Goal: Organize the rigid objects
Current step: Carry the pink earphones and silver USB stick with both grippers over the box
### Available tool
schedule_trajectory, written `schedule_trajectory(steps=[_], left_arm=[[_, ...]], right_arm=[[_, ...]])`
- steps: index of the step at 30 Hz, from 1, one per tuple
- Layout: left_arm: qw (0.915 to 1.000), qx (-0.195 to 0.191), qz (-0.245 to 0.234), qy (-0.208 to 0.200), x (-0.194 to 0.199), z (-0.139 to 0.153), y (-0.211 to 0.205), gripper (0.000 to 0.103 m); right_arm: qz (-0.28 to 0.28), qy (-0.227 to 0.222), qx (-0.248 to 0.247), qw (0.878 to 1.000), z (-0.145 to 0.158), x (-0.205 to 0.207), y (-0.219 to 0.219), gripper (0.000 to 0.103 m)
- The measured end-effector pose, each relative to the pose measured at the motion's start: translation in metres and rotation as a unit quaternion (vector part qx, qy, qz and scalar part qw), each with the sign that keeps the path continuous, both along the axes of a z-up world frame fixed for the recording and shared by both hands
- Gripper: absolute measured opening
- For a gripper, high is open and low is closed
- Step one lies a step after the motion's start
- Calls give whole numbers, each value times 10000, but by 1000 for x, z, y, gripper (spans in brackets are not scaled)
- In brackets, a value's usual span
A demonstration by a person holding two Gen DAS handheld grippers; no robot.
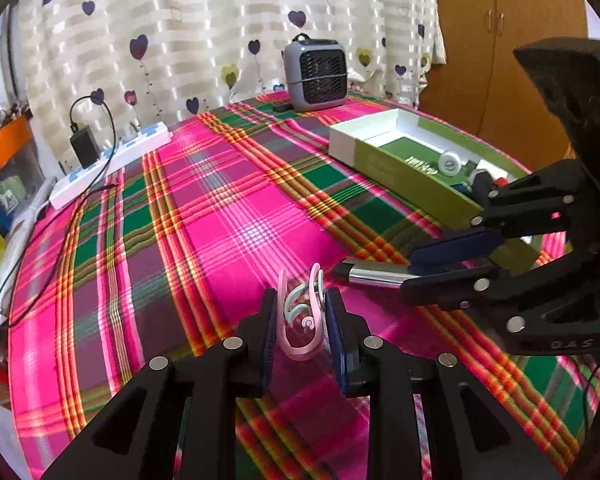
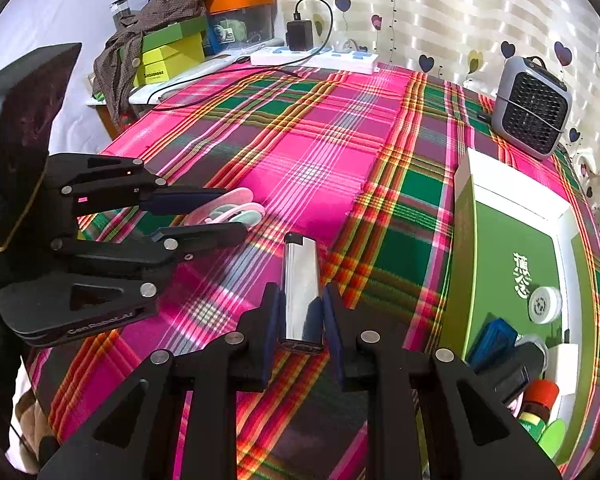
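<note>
My left gripper [image 1: 302,300] is shut on a pink and pale-teal curled plastic clip [image 1: 300,320], held just above the plaid tablecloth [image 1: 228,236]. From the right wrist view the clip [image 2: 244,210] sticks out between the left gripper's [image 2: 232,213] pads. My right gripper [image 2: 302,292] is shut on a shiny silver metal case [image 2: 302,292] with a black end, which points away from me. In the left wrist view the right gripper [image 1: 414,268] holds the silver case [image 1: 374,274] close to the right of the clip. An open green and white box [image 2: 466,264] lies to the right.
The box [image 1: 400,172] holds a white round reel [image 2: 545,305], a blue item and several other small things. A grey mini fan [image 1: 316,74] stands at the back by the curtain. A white power strip [image 1: 112,160] with a black charger and cable lies far left. Stacked boxes [image 2: 172,52] sit beyond the table.
</note>
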State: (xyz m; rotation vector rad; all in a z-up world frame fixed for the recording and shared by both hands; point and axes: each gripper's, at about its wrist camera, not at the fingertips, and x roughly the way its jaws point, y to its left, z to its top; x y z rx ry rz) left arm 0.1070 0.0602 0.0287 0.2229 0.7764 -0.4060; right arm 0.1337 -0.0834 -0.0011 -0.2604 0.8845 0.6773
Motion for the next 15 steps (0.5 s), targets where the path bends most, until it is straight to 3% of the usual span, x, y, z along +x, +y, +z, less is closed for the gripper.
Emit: schedule_trajectory(steps=[8, 15], left_arm=[[9998, -184, 76, -16, -13, 3, 2, 22], [9996, -244, 149, -3, -17, 3, 10, 22]], right_arm=[[90, 253, -29, 9996, -10, -2, 0, 23], [110, 155, -216, 9996, -13, 0, 11, 24]])
